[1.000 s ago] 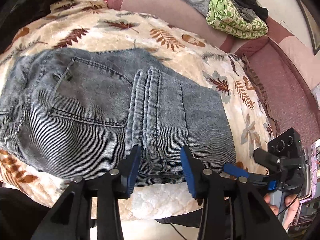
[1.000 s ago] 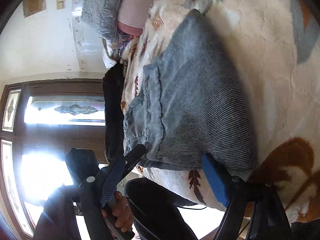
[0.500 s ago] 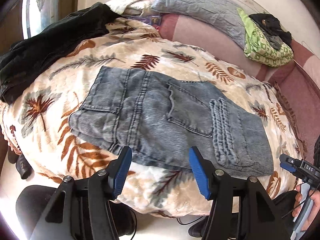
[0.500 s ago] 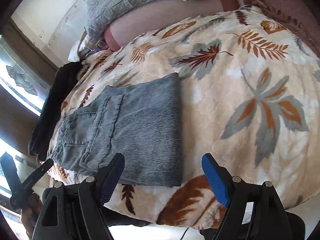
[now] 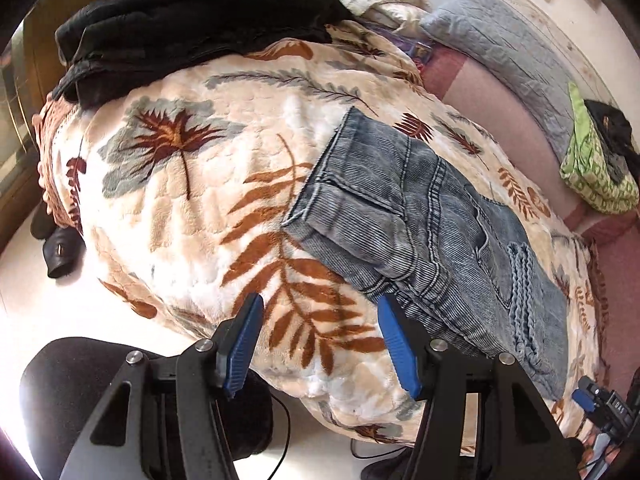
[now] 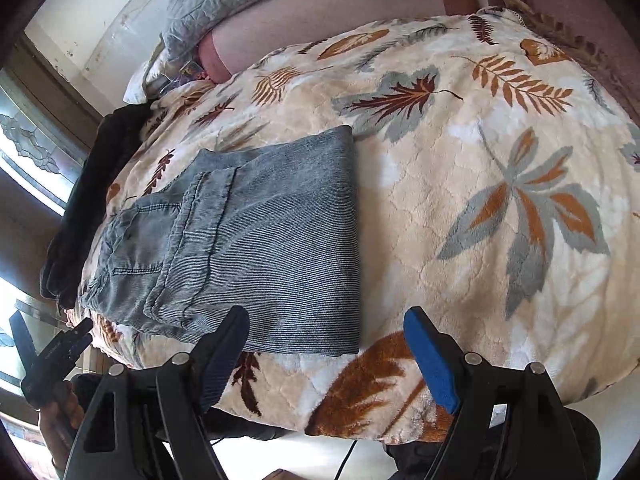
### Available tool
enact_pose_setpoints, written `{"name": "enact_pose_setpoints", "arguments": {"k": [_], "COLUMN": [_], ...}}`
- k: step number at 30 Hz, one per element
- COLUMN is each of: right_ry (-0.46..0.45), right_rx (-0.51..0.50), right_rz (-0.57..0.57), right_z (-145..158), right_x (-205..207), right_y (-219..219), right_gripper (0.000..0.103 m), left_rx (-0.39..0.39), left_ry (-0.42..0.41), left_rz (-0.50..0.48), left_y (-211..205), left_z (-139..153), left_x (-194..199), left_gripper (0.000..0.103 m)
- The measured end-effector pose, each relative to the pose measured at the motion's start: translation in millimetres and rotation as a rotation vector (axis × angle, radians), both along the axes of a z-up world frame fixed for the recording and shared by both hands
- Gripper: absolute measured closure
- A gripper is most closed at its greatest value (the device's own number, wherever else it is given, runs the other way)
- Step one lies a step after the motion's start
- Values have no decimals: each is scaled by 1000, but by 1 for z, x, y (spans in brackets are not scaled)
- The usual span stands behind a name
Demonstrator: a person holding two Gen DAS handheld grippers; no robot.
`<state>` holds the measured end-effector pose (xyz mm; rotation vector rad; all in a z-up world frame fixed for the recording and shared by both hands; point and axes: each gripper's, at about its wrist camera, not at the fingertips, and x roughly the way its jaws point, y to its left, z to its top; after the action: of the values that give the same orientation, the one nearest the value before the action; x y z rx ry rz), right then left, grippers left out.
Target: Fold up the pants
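The grey-blue jeans (image 5: 432, 236) lie folded into a compact rectangle on the leaf-print blanket (image 5: 200, 200), back pocket and hem on top. They also show in the right wrist view (image 6: 256, 240). My left gripper (image 5: 318, 346) is open and empty, above the blanket's near edge, just left of the jeans' waistband corner. My right gripper (image 6: 326, 354) is open and empty, at the near edge by the jeans' folded right corner. Neither gripper touches the jeans.
Black clothing (image 5: 192, 28) is piled at the blanket's far left. A grey pillow (image 5: 508, 52) and a green patterned bundle (image 5: 596, 172) lie on the pink bed at the back. A dark round stool (image 5: 132, 400) sits below the blanket edge.
Both grippers let go of the jeans' near edge and pulled back from it. The left one swung left, the right one levelled out. The jeans stay folded.
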<state>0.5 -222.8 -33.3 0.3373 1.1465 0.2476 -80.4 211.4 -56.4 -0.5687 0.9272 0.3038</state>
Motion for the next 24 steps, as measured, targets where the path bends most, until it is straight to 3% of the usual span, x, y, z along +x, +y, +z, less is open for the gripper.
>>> {"name": "enact_pose_setpoints", "arguments": {"k": [8, 14, 20, 24], "right_ry": [1, -26, -50, -51], "right_rx": [-13, -13, -14, 1], "right_rz": [32, 65, 147, 205], "right_z": [8, 19, 31, 32], "right_x": [2, 9, 15, 24], "right_y": [22, 45, 88, 123], "right_gripper": [21, 21, 21, 21], "left_rx": [-276, -276, -350, -385], "left_ry": [-81, -107, -149, -156], "left_rz": [65, 83, 178, 171], "left_y": [29, 26, 46, 51], "left_z": [-22, -20, -27, -31], "left_x": [22, 30, 11, 22], "left_gripper": [43, 43, 43, 43]}}
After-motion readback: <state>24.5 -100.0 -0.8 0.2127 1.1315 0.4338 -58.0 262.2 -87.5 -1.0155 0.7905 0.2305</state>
